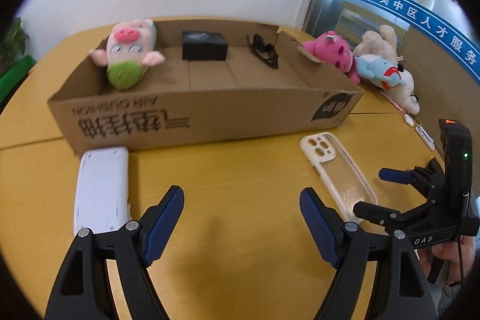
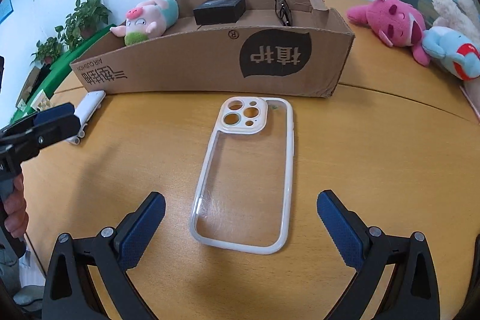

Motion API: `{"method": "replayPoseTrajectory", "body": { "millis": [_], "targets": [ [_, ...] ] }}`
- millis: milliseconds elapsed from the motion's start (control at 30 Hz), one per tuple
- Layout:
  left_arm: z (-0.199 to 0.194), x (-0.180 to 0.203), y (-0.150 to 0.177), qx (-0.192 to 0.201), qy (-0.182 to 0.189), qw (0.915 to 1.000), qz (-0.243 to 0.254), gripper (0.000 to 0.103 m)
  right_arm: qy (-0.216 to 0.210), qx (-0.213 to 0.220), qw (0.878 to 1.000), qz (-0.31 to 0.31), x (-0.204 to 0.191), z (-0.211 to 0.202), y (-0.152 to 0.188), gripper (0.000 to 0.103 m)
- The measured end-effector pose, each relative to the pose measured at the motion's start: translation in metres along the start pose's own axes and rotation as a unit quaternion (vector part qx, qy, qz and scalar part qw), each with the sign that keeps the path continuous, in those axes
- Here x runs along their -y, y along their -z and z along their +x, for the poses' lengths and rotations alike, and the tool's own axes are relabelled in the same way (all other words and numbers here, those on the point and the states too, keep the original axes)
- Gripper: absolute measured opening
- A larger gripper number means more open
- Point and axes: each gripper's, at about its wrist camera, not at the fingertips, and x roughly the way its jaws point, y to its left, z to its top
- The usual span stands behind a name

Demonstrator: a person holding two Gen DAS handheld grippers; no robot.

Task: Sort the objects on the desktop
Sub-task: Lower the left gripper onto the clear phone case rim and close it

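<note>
The right gripper is hanging released over the near end of the phone case, which is lying flat mid-table — it is thin, so the fingers should be lowering to straddle its long edges. The left gripper is idling open beside the white bank; beyond, along the far edge, the box is waiting.

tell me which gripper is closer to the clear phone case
Right. The right gripper is open with the phone case lying between its fingers. The left gripper is open over bare table, off to the case's left.

Bright, even room light, soft shadows, strong fisheye bending (left view slightly motion-blurred), black vignetted corners
</note>
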Motion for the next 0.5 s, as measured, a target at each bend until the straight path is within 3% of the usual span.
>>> {"method": "replayPoseTrajectory", "body": {
  "millis": [200, 267, 500],
  "targets": [
    [-0.009, -0.022, 0.019, 0.007, -0.033, 0.9993, -0.018, 0.080, 0.006, -0.031, 0.999, -0.017, -0.010, 0.020, 0.005, 0.102],
    [-0.013, -0.028, 0.023, 0.010, -0.043, 0.9988, -0.021, 0.080, 0.024, -0.034, 0.998, -0.048, -0.023, 0.026, 0.009, 0.103],
    [-0.014, -0.040, 0.028, 0.001, -0.037, 0.9985, -0.039, 0.080, 0.002, -0.023, 0.995, -0.097, -0.062, 0.037, 0.005, 0.087]
  ]
}}
